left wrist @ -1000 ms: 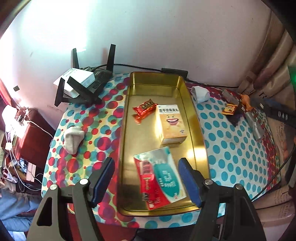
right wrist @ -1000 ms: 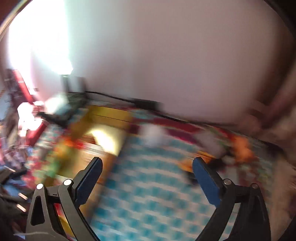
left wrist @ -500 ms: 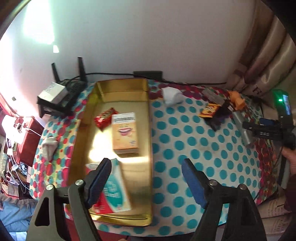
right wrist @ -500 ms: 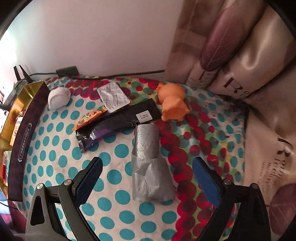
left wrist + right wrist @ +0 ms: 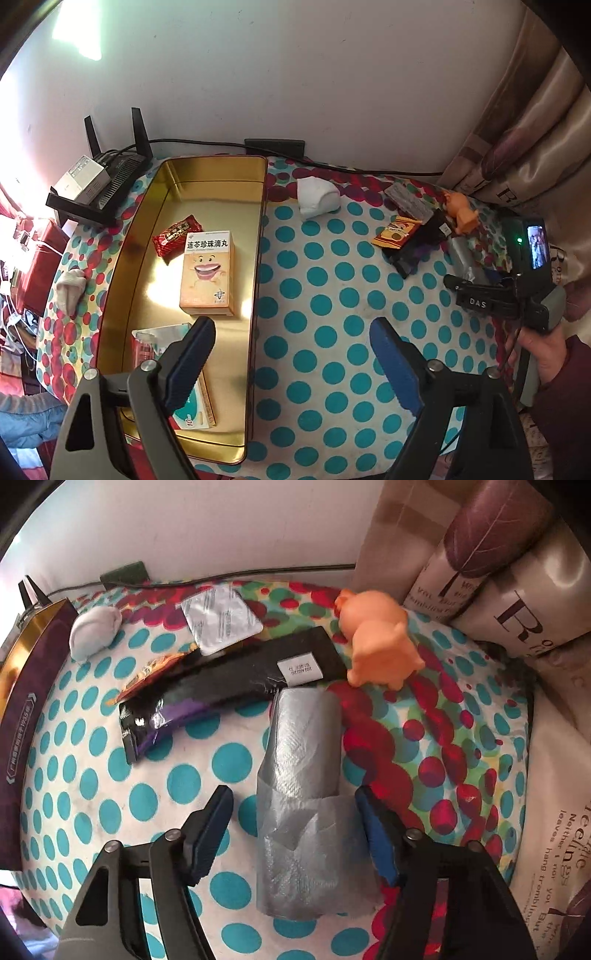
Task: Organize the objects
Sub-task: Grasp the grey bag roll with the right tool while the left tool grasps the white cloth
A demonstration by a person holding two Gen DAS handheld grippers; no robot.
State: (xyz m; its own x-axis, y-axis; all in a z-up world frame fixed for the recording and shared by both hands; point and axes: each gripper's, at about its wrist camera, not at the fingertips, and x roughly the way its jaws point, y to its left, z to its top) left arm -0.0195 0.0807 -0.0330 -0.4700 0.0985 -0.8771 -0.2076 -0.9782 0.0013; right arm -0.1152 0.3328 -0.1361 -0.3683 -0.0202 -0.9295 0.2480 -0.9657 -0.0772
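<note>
The grey tape-wrapped packet (image 5: pixel 306 794) lies lengthwise on the dotted tablecloth (image 5: pixel 110 775), crinkled and dull silver, its far end touching the black pouch (image 5: pixel 229 686) and close to the orange pig toy (image 5: pixel 376 642). My right tongs (image 5: pixel 295 834) straddle its near end, partly open, right pad (image 5: pixel 376 838) against its edge, left pad apart; nothing gripped. My left tongs (image 5: pixel 291 358) hover wide open and empty above the tablecloth beside the gold tray (image 5: pixel 255 258), where a yellow medicine box (image 5: pixel 208 273) lies.
</note>
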